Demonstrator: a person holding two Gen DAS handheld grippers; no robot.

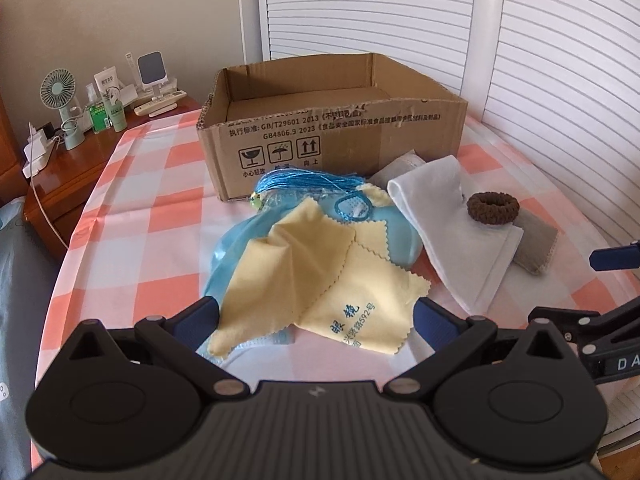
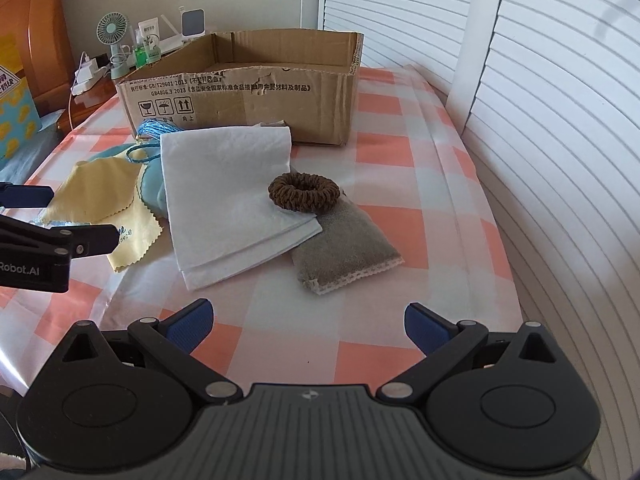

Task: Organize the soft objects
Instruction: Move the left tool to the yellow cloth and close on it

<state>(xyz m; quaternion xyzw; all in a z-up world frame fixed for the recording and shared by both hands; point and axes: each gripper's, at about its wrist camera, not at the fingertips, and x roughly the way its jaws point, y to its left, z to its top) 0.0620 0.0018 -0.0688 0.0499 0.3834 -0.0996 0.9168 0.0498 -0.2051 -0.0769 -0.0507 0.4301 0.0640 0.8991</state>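
Observation:
A pile of soft things lies on the checked tablecloth before an open cardboard box (image 1: 332, 120) (image 2: 248, 92). A yellow cloth (image 1: 320, 276) (image 2: 104, 196) lies on a light blue pouch (image 1: 384, 232) with a blue tassel (image 1: 296, 182). A folded white cloth (image 1: 452, 220) (image 2: 228, 200) carries a brown scrunchie (image 1: 493, 208) (image 2: 304, 192) and overlaps a grey sachet (image 1: 536, 244) (image 2: 344, 252). My left gripper (image 1: 316, 320) is open, its fingers either side of the yellow cloth's near edge. My right gripper (image 2: 308, 324) is open and empty, short of the sachet.
A wooden side table (image 1: 68, 160) at the back left holds a small fan (image 1: 60, 96), bottles and chargers. White louvred doors (image 2: 540, 100) stand behind and to the right. The table edge (image 2: 500, 240) runs along the right.

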